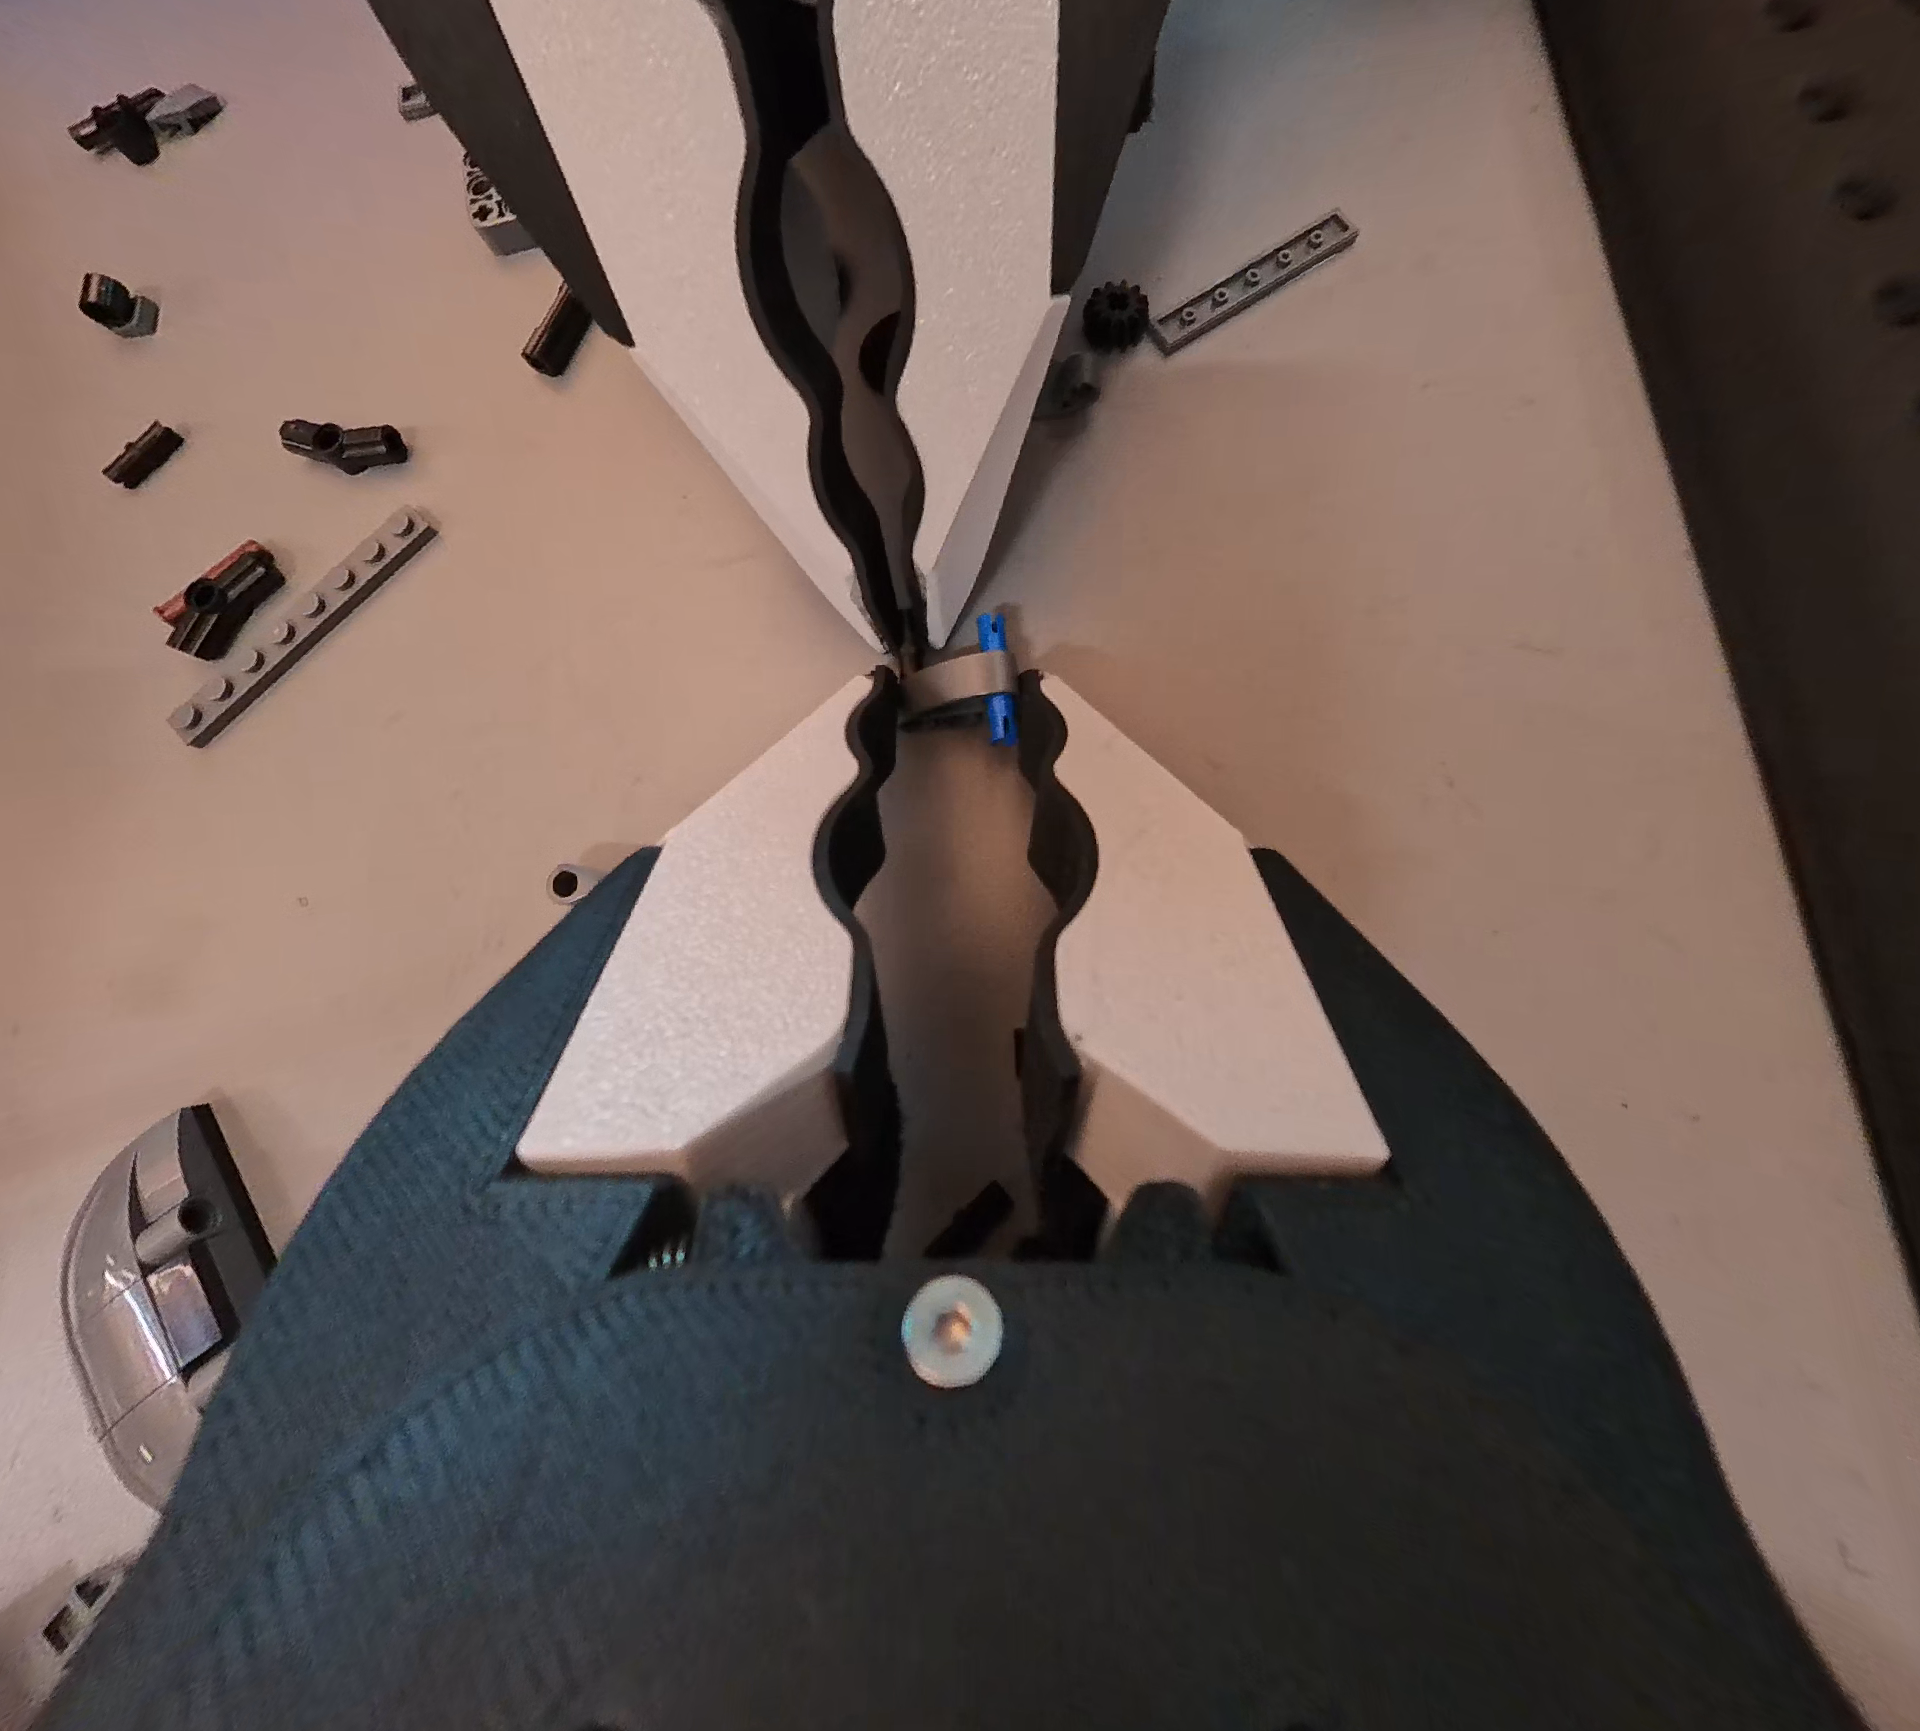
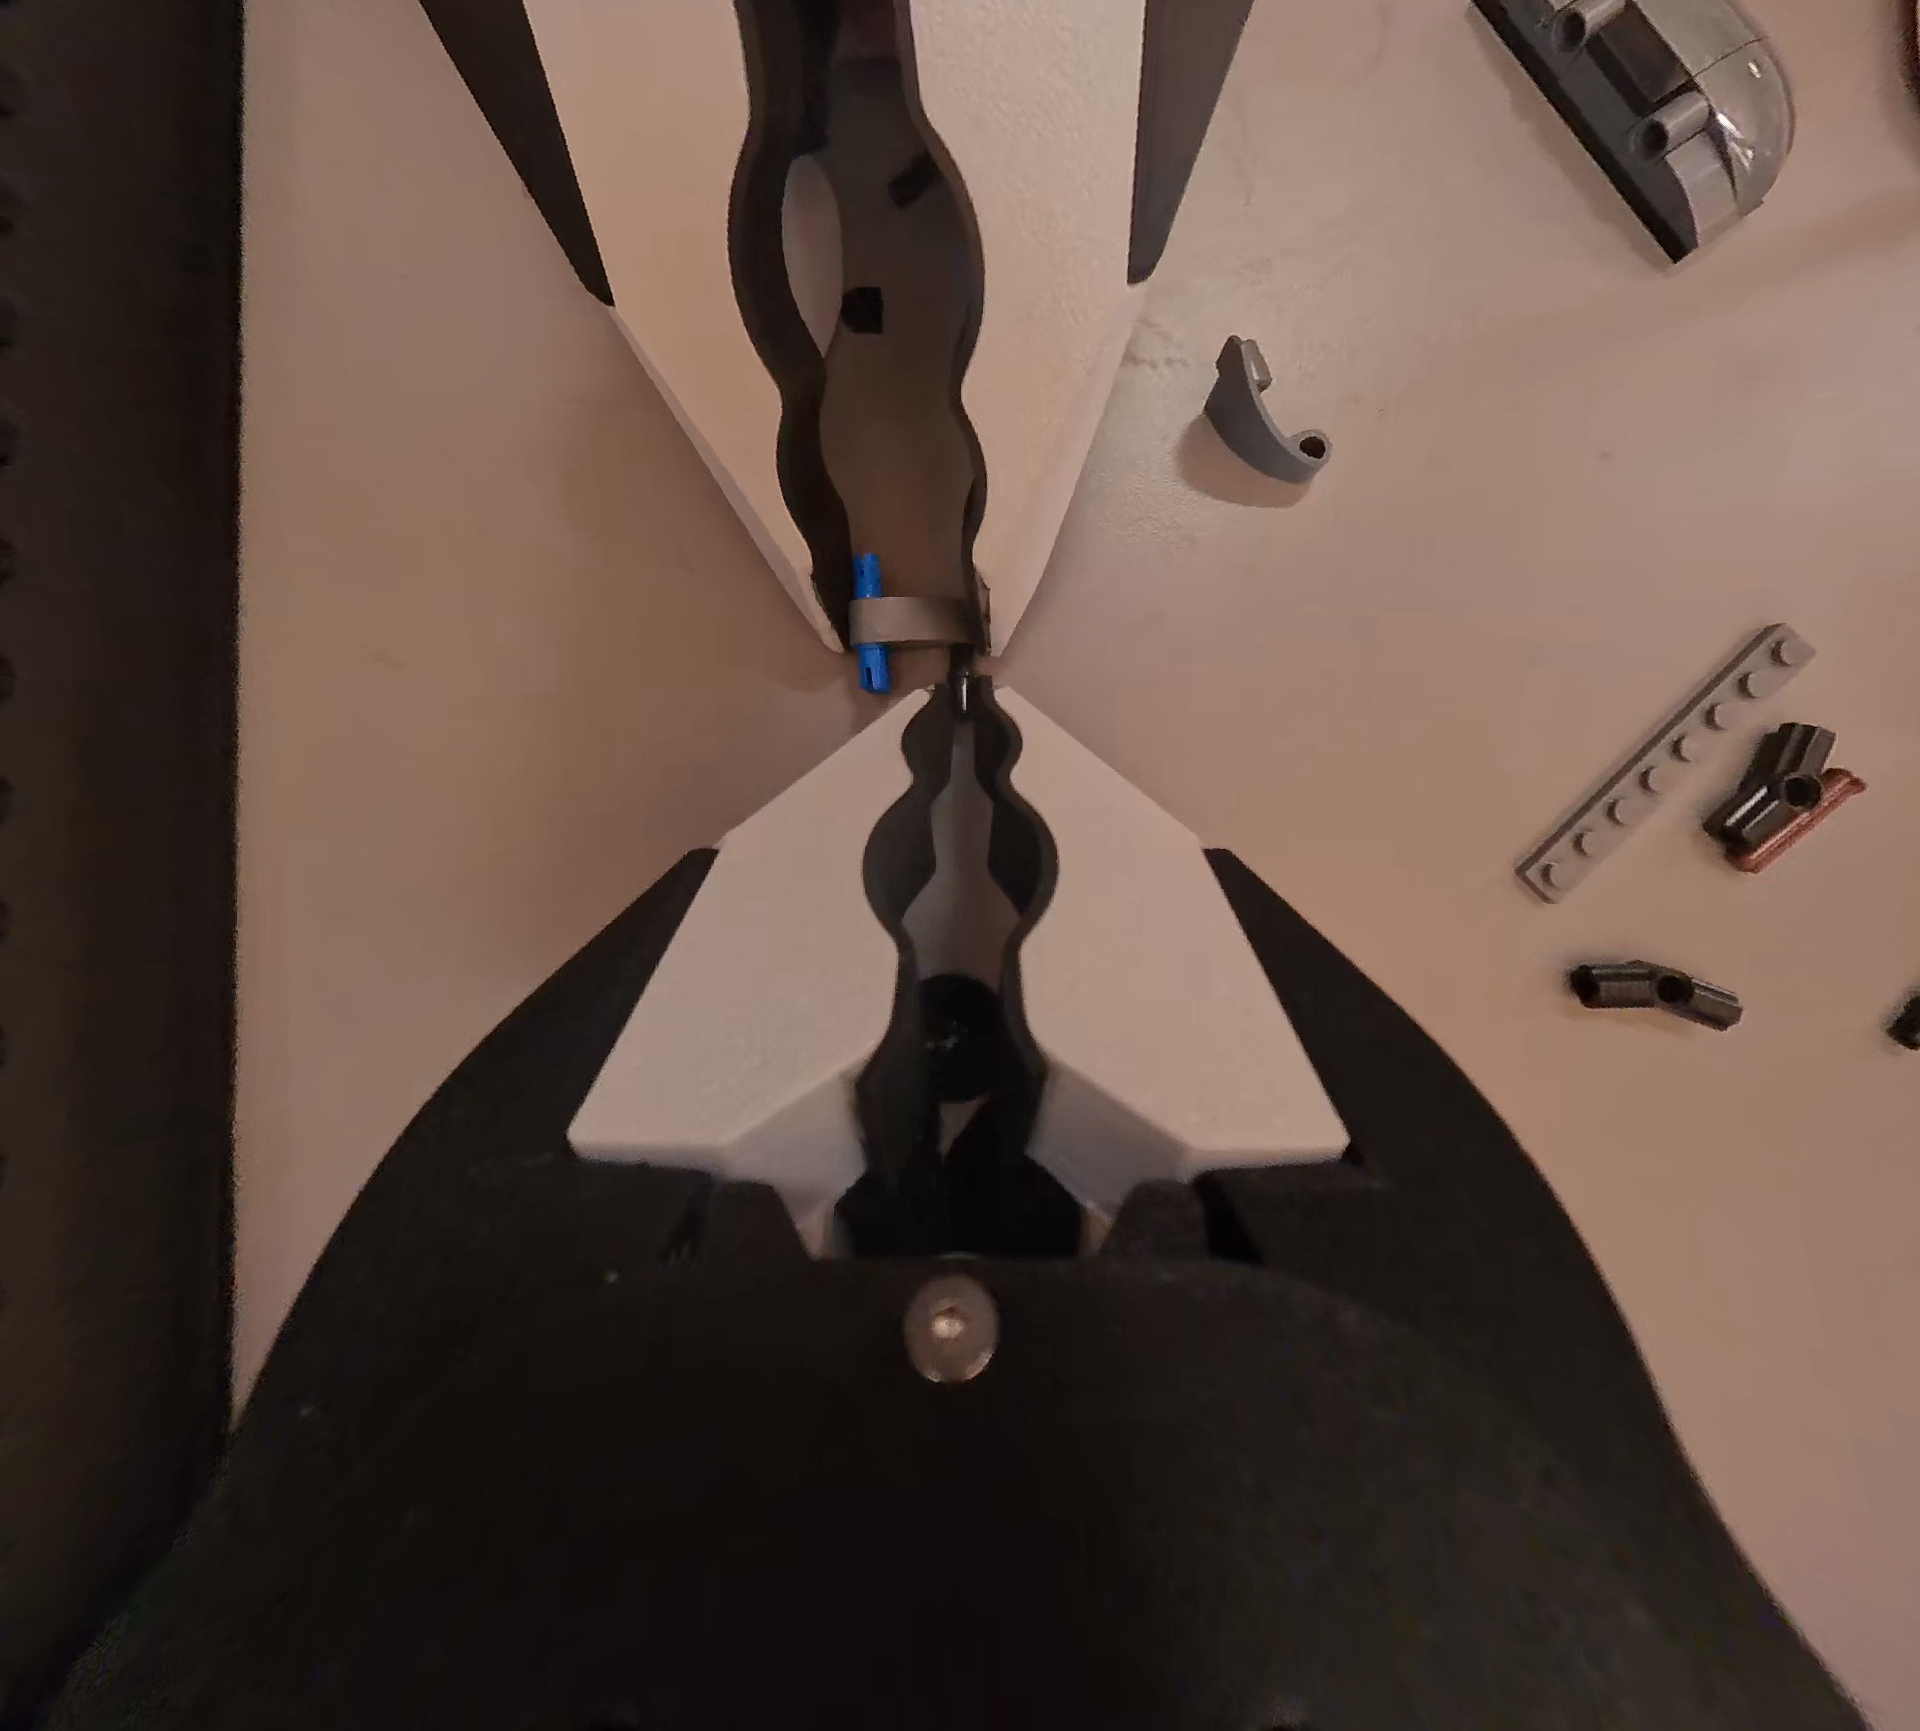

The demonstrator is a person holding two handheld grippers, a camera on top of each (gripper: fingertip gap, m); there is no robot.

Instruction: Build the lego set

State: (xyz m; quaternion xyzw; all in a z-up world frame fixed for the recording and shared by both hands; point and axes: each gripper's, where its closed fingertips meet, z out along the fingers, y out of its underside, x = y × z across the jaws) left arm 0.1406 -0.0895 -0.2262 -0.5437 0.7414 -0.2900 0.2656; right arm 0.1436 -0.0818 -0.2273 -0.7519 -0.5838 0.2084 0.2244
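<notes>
Your left gripper (image 1: 956, 694) clamps the grey curved piece (image 1: 956, 682) carrying a blue pin (image 1: 994, 679), held above the table (image 1: 1299, 642). At its twelve o'clock, your right gripper (image 2: 961, 689) pinches a small black pin (image 2: 962, 692), tips meeting.

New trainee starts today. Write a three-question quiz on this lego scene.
1. True or false: the left tool grips a grey curved piece carrying a blue pin.
2. What does the right tool pinch? A) a wheel B) a small black pin C) a red brick
3. Fill in: the long studded plate is ____ in colour.
Key: 1 true; 2 B; 3 grey.
</notes>
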